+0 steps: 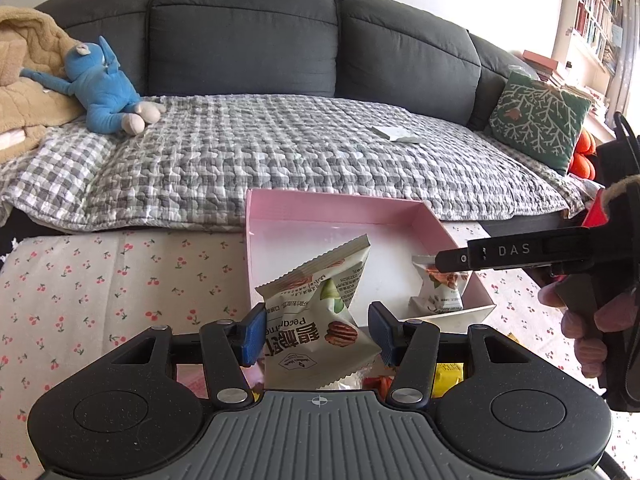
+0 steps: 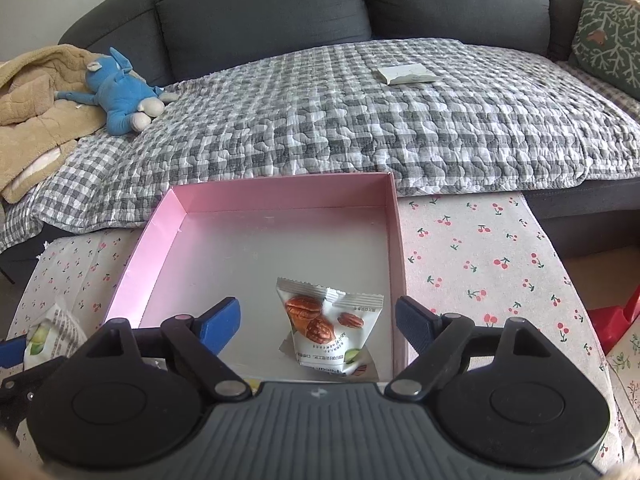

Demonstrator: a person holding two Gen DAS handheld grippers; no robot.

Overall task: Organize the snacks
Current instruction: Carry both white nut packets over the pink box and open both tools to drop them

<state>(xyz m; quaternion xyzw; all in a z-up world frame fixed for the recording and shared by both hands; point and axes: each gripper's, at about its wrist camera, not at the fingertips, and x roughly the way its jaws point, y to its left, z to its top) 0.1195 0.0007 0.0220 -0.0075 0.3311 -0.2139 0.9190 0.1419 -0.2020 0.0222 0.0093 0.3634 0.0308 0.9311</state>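
A pink open box (image 1: 320, 208) (image 2: 276, 194) stands on the cherry-print table. My left gripper (image 1: 318, 330) is shut on a white pecan snack packet (image 1: 316, 320), held above the box's near-left edge; that packet also shows at the left edge of the right wrist view (image 2: 48, 330). A second pecan packet (image 2: 332, 330) (image 1: 438, 290) lies inside the box near its right wall. My right gripper (image 2: 318, 320) is open and empty, its fingers on either side of that packet and above it. Its arm (image 1: 520, 254) reaches over the box from the right.
More snack packets, yellow and orange (image 1: 448, 376), lie under my left gripper. A grey sofa with a checked quilt (image 2: 360, 120) runs behind the table, with a blue plush toy (image 2: 120, 92), a white paper pack (image 2: 406, 74) and a green cushion (image 1: 540, 120).
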